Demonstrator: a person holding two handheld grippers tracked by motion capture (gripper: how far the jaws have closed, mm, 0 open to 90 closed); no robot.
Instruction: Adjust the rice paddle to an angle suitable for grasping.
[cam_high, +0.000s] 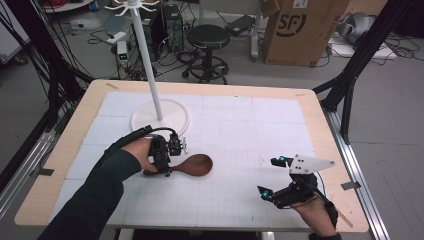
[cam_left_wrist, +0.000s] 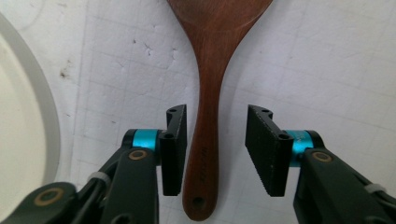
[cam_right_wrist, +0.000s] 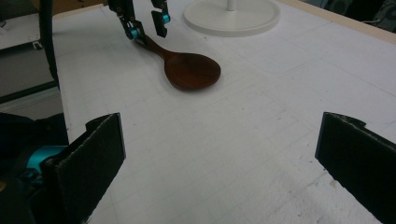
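The letters "SF" stand in white inside a ring on the side of the brown cardboard box (cam_high: 300, 27) (on the floor beyond the table); nothing else can be read.

A white stand (cam_high: 150, 65) with a round base (cam_high: 160, 118) is set at the far left of a white gridded mat (cam_high: 250, 125), which is laid over a wooden table (cam_high: 320, 130). Beyond the table, a black stool (cam_high: 208, 37), a cardboard box (cam_high: 300, 30) and tangled cables (cam_high: 30, 55) are seen on the floor.
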